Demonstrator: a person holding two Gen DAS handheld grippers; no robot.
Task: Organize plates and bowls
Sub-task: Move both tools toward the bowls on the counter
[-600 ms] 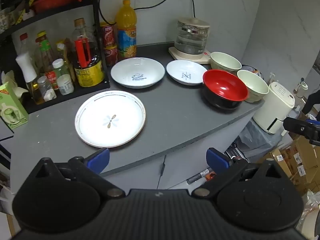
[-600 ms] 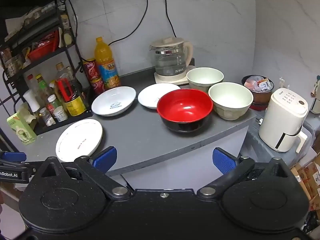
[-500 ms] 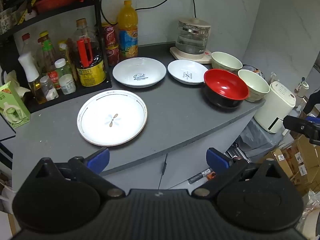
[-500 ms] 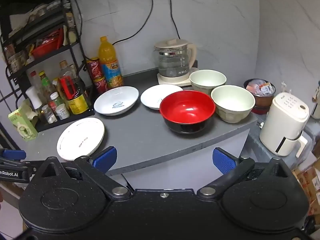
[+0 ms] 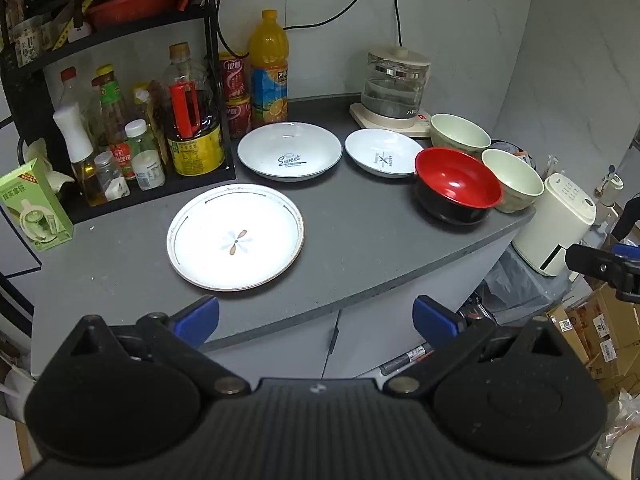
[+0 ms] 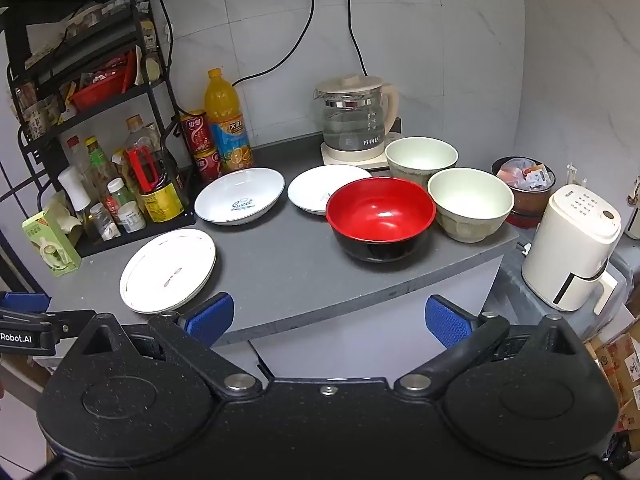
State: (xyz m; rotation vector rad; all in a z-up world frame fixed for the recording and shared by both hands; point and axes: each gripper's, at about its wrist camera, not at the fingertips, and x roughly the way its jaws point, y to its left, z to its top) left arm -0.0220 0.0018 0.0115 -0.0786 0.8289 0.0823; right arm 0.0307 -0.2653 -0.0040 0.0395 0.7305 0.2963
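Opening approach: left gripper [image 5: 316,316] gapes wide, empty, the flat plate [image 5: 236,242] just ahead of it. Right gripper [image 6: 328,316] likewise spread, red bowl [image 6: 380,216] ahead. Nothing stacked yet; next, probably close on a rim.

"Sweet" on deep plate [image 5: 289,151]; "Robot.AI" on left tongs [image 6: 24,334].

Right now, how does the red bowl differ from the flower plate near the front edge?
The red bowl is deep, with a red inside and black outside; the flower plate is shallow and white with a thin rim line. The bowl sits toward the right of the counter, beside a cream bowl; the plate sits alone at the left front. Both stand upright, empty and ungripped.
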